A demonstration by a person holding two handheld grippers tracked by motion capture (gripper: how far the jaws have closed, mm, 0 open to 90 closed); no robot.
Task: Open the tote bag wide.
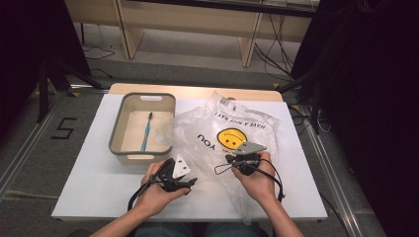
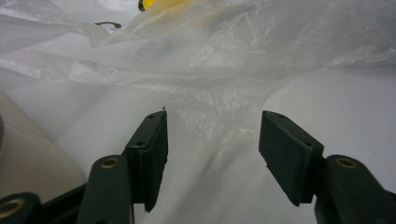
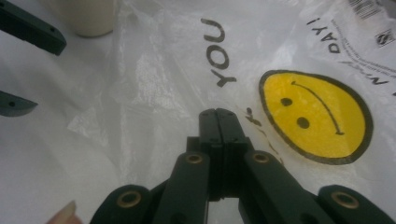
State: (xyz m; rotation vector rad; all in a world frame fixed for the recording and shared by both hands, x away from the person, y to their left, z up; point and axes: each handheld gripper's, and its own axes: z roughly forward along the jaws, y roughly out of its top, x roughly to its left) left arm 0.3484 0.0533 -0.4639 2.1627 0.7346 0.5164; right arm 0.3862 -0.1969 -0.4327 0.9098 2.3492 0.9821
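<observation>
A crumpled clear plastic bag (image 1: pixel 232 123) with a yellow smiley face (image 1: pixel 229 137) and black lettering lies on the right half of the white table (image 1: pixel 94 173). My left gripper (image 1: pixel 185 175) is at the bag's left edge. In the left gripper view it (image 2: pixel 213 121) stands open, with the bag's film (image 2: pixel 210 60) spread between and ahead of the jaws. My right gripper (image 1: pixel 232 159) rests over the bag's near part. Its jaws (image 3: pixel 217 114) are shut tight just left of the smiley face (image 3: pixel 315 116); I see no film between them.
A grey-rimmed beige bin (image 1: pixel 116 123) stands at the table's back left with a blue toothbrush (image 1: pixel 146 131) lying in it. Its corner (image 3: pixel 88 16) also shows in the right gripper view. Dark tripods and cables stand around the table.
</observation>
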